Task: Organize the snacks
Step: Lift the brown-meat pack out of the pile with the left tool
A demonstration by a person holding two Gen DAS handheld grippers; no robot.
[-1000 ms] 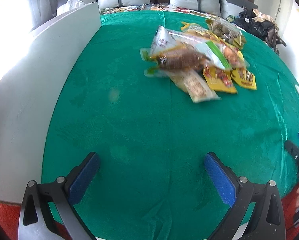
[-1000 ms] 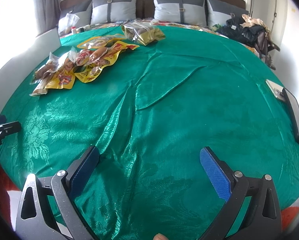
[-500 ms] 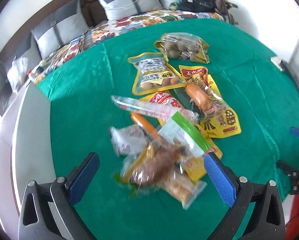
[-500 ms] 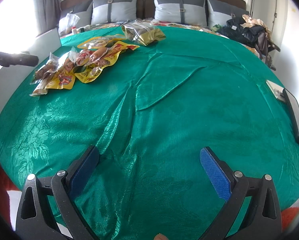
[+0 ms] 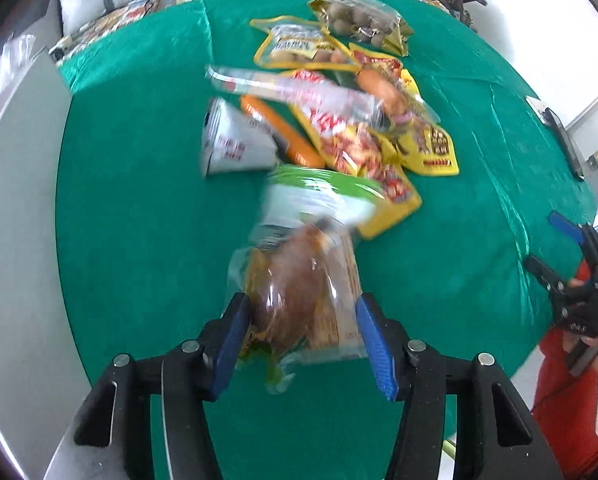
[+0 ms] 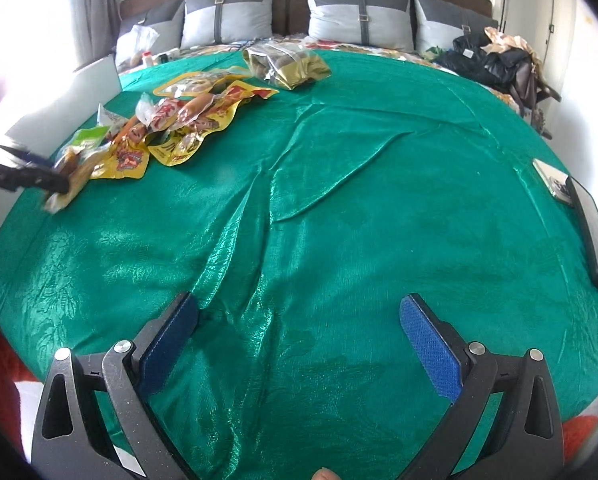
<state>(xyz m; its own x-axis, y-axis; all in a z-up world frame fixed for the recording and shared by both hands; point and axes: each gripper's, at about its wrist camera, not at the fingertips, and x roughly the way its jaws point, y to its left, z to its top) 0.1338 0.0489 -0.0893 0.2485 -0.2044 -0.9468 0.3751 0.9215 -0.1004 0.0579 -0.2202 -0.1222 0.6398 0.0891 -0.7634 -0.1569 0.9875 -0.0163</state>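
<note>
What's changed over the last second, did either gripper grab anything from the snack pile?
The left gripper swung from bare green cloth in to the snack pile and narrowed its jaws around the clear packet of brown food at the pile's near end; whether it is fully clamped is blurred. The right gripper stayed open over bare cloth, and the other packets look unmoved.

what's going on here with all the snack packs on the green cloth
A person is sorting snacks with a claw in each hand. The left claw has its blue pads around a clear packet of brown food at the near end of the snack pile, though the blur hides whether it is gripped firmly. The right claw hangs open over bare green cloth, holding nothing. The other packets lie in a loose heap.
</note>
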